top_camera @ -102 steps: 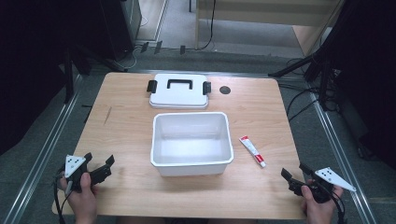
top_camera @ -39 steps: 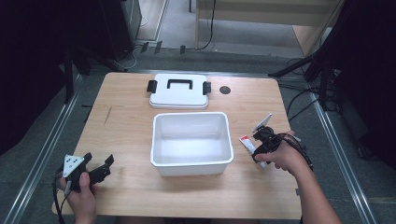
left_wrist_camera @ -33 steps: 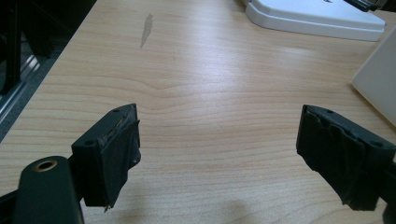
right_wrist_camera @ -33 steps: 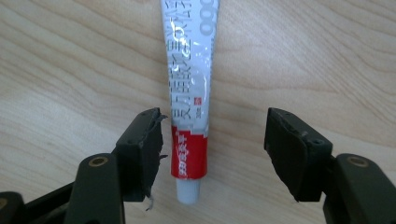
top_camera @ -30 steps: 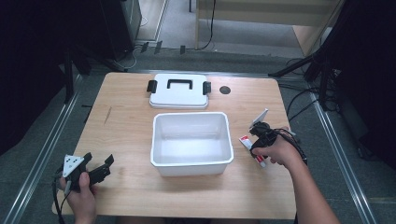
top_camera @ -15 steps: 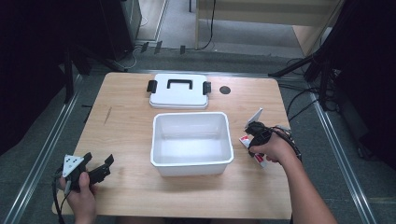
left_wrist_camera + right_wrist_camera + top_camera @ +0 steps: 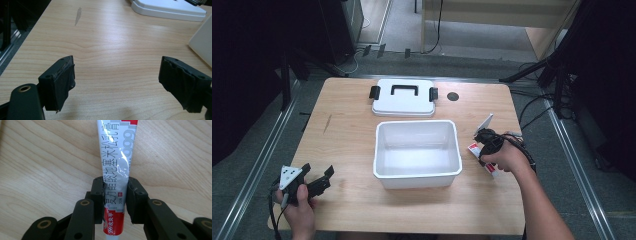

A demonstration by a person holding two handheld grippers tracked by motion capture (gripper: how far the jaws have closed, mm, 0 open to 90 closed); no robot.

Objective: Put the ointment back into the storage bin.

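Note:
A white and red ointment tube (image 7: 115,170) lies on the wooden table (image 7: 347,130), right of the white tub (image 7: 417,152). My right gripper (image 7: 115,195) is shut on the tube, one jaw on each side of its middle. In the high view the right gripper (image 7: 484,140) points down at the tube (image 7: 474,148), just right of the tub's right wall. My left gripper (image 7: 318,181) rests at the table's front left corner, open, with bare wood between its jaws. In its own view the left gripper (image 7: 125,82) has nothing between its jaws.
The empty white tub sits in the middle of the table. Its white lid (image 7: 403,97) with black handle and clips lies flat behind it; the lid's edge (image 7: 170,10) shows far off. A small black disc (image 7: 453,96) lies right of the lid.
The right gripper came in from the front right corner to the tube, lowered onto it and closed around it. The left gripper has stayed where it was.

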